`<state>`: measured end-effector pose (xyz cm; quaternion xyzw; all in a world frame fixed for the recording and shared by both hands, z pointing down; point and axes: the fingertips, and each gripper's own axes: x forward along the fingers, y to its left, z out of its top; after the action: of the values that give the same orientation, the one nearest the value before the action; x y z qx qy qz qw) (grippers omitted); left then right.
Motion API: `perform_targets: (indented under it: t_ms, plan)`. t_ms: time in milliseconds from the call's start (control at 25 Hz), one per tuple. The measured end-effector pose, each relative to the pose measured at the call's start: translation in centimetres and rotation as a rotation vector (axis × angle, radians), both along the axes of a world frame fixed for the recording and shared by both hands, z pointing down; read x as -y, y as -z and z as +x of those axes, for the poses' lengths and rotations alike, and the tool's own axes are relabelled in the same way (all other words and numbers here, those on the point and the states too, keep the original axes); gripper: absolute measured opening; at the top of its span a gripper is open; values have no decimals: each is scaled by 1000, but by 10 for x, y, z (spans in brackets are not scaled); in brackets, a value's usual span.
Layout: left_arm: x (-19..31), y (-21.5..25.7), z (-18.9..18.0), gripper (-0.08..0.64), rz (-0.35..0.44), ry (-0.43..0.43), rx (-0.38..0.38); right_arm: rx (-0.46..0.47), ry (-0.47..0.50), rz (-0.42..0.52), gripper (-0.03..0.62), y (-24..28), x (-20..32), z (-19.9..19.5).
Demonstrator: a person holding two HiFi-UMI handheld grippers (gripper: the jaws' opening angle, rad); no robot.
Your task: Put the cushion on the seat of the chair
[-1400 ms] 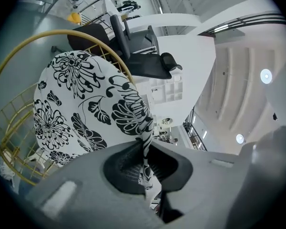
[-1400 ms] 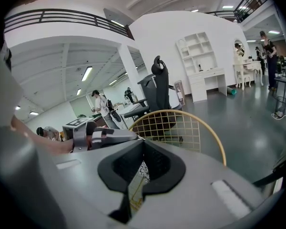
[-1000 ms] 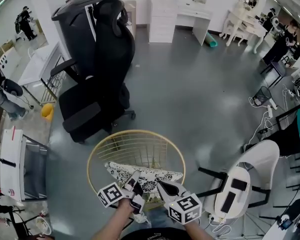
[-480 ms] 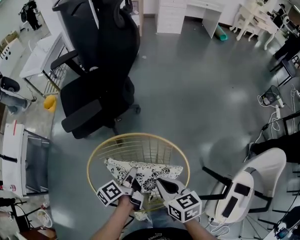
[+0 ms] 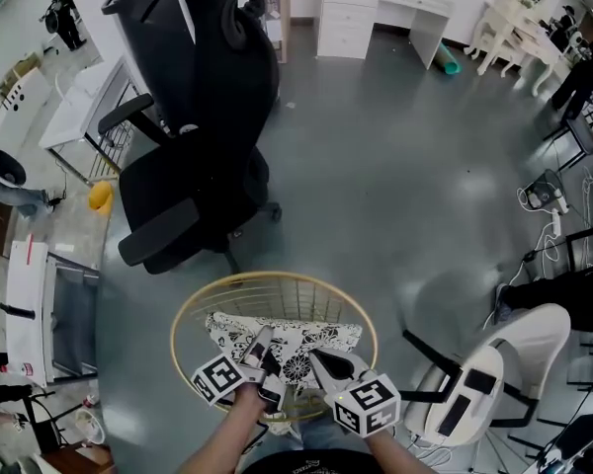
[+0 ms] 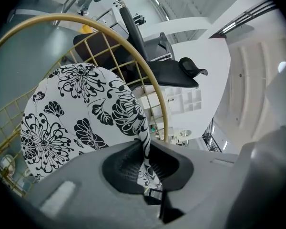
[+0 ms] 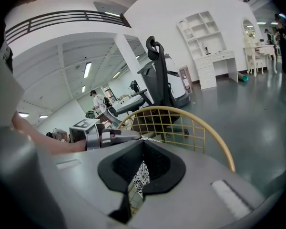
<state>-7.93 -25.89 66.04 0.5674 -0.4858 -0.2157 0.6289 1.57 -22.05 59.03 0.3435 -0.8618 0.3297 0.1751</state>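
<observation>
A black-and-white flowered cushion [image 5: 289,336] lies across the seat of a round gold wire chair [image 5: 192,304], just in front of me. My left gripper [image 5: 261,348] pinches the cushion's near edge; in the left gripper view a fold of the fabric [image 6: 144,142] runs between the pads, while the jaws have just been opening a little. My right gripper [image 5: 323,365] is at the same edge further right, jaws nearly together with flowered fabric [image 7: 142,174] in their gap. The gold rim [image 7: 202,122] curves beyond it.
A black office chair [image 5: 193,156] stands just beyond the gold chair, at the upper left. A white chair [image 5: 479,373] with black pads is close on the right. Cables [image 5: 549,210] trail over the grey floor at the right, and white furniture [image 5: 361,23] lines the far wall.
Both grippers have carried the cushion slightly forward and down into the gold chair. The cushion lies lower and wider across the seat than a second ago.
</observation>
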Motion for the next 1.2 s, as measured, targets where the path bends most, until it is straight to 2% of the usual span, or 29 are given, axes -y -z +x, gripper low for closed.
perform_targets:
  t_ms: [280,400,680,760,920,1200]
  plan:
    - [7,-4,2,64,-8,-6,0,4,2,-11,0,-4,4,-1]
    - [9,-7,-2,115,-14,-1,-3,2,8,-20,0,-5,4,-3]
    - [9,-15,-7,144,-23,-6,-1,-4,18,-32,0,-10,5,-7]
    - [8,-17,-7,179,-15,-10,-6,-6,20,-36,0,-12,3,-8]
    - [4,-20,-8,181,-18,-27,20,-5,25,-45,0,-16,0,-9]
    - [-8,-14,-12,204,-12,-44,19,-9,30,-46,0,-15,-3,-12]
